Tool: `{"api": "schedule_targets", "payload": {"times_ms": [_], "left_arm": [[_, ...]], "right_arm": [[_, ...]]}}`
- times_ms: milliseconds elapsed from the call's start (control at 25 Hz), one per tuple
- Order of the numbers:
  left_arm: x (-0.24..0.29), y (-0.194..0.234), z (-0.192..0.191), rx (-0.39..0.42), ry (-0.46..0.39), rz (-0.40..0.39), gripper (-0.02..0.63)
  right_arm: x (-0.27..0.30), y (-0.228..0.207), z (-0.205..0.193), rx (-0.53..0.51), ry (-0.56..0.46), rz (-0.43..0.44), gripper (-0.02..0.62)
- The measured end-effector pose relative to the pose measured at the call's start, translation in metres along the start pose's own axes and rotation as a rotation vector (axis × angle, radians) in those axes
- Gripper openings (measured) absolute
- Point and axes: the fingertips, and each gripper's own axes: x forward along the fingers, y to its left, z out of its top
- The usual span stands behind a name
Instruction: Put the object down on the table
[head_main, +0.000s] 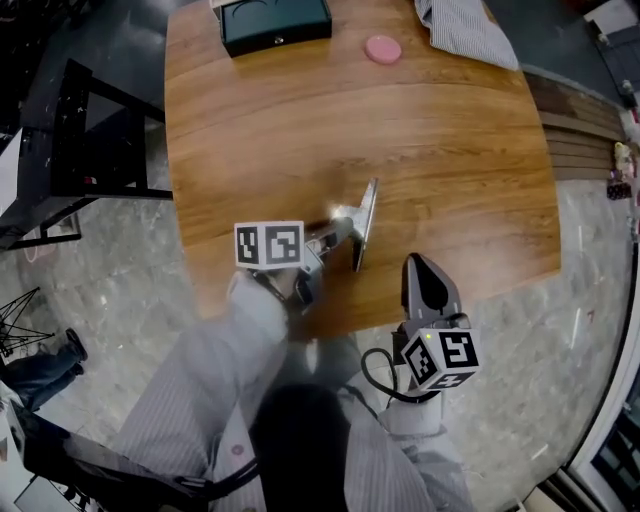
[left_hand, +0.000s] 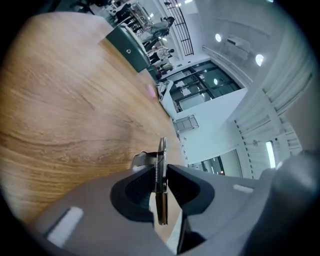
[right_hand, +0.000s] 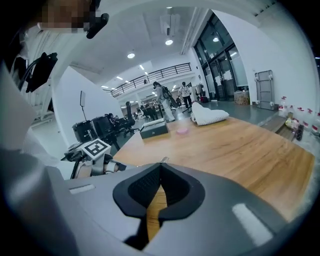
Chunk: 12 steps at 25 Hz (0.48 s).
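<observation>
Metal object (head_main: 362, 225) gripped, not yet released.
Left gripper (left_hand: 161, 185) was clamped on it, holding it on edge, low over the near part of the table (head_main: 450, 150); contact unclear, release outstanding. Right gripper (right_hand: 159, 182) was closed, empty.

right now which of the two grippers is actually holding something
The left gripper: its jaws pinch a thin metal object edge-on. The right gripper has its jaws together with nothing between them.
</observation>
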Motion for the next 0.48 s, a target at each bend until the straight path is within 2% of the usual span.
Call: {"api": "schedule_targets", "payload": {"times_ms": [240,480], "left_arm": [[0.006,0.024,-0.008,0.101,0.048,0.102,0.084],[0.009,0.034,-0.02,0.066,0.086,0.12,0.097]], "right_arm": [[0.006,0.004,-0.006,0.014,0.025,0.034,0.014],[0.011,0.007,-0.004,0.016,0.032,0.057,0.014]]}}
